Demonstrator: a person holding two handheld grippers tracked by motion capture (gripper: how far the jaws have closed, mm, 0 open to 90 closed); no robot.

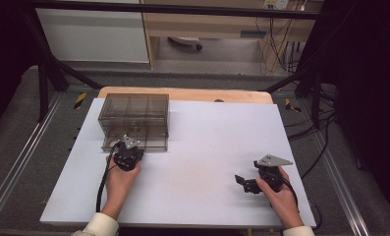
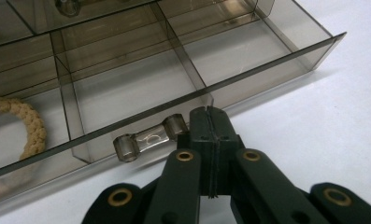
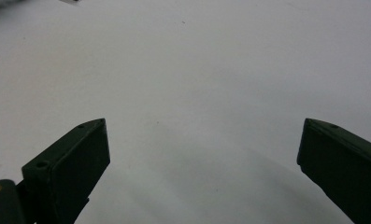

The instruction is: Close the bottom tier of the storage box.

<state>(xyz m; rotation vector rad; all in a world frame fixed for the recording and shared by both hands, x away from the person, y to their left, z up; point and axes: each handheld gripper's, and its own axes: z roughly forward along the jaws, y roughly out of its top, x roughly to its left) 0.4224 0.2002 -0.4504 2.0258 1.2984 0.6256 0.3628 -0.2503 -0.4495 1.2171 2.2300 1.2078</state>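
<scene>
the left tool [image 2: 210,116], pressed together beside the drawer handle [image 2: 150,137] near the bench's far-left corner, probably slips off when pulling.

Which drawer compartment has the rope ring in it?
The front compartment at far left in the left gripper view: the ring lies there; the compartments beside it look empty.
</scene>
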